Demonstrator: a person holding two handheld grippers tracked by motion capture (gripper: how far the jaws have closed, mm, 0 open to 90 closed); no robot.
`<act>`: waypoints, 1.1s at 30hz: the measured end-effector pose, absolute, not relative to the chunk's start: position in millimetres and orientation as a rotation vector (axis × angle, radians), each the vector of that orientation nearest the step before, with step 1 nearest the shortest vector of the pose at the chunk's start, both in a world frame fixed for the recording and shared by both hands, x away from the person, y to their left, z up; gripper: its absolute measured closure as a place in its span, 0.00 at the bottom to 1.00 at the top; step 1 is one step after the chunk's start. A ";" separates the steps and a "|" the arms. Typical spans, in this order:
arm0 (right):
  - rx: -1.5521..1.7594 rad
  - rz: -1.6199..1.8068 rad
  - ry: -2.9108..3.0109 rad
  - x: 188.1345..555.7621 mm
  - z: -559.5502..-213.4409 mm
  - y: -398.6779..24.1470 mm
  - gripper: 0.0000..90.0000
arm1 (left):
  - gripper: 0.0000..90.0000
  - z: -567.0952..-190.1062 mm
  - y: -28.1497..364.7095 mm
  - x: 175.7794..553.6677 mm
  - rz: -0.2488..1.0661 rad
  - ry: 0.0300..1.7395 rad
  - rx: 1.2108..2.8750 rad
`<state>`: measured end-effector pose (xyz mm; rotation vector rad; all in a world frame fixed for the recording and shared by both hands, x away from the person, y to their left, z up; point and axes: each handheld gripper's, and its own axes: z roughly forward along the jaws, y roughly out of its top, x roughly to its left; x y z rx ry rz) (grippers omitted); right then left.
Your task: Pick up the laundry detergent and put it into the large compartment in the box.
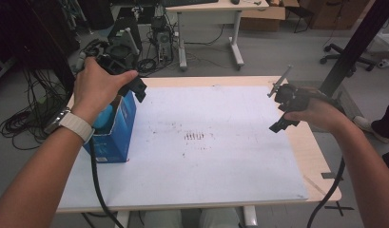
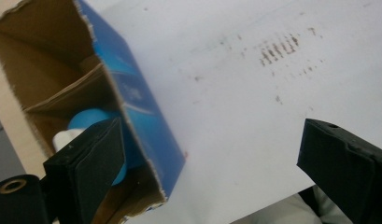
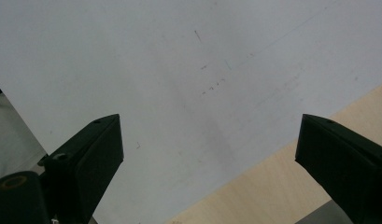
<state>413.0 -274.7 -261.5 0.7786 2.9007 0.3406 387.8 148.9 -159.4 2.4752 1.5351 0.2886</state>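
left hand [image 1: 96, 88]: bare forearm, white ribbed watch strap at the wrist | left gripper [image 1: 118, 59]: black body, thick black cable trailing down | right gripper [image 1: 286, 107]: black, thin grey rod on top, black cable | fingers [image 3: 93, 154]: matte black blocks, brass-ringed screw hole at the base

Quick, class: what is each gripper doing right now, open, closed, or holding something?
Left gripper: open, holding nothing, above the open blue box.
Right gripper: open, holding nothing, over the white sheet.

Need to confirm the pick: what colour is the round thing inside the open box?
Light blue; the ball in the box shows best in the left gripper view.
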 end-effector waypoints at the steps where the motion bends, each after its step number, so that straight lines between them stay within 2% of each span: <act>1: 0.778 0.341 2.900 413.2 -261.4 -273.8 0.08 | 0.09 -160.2 145.9 387.3 0.289 1.520 2.486; 10: 0.785 0.338 2.903 414.7 -264.2 -272.6 0.07 | 0.08 -169.6 113.1 379.9 0.218 1.357 2.572; 16: 0.785 0.345 2.897 415.6 -261.8 -270.9 0.07 | 0.08 -175.8 105.9 374.9 0.230 1.289 2.582; 33: 0.750 0.363 2.900 413.6 -261.6 -266.8 0.08 | 0.09 -179.8 96.3 369.9 0.232 1.285 2.584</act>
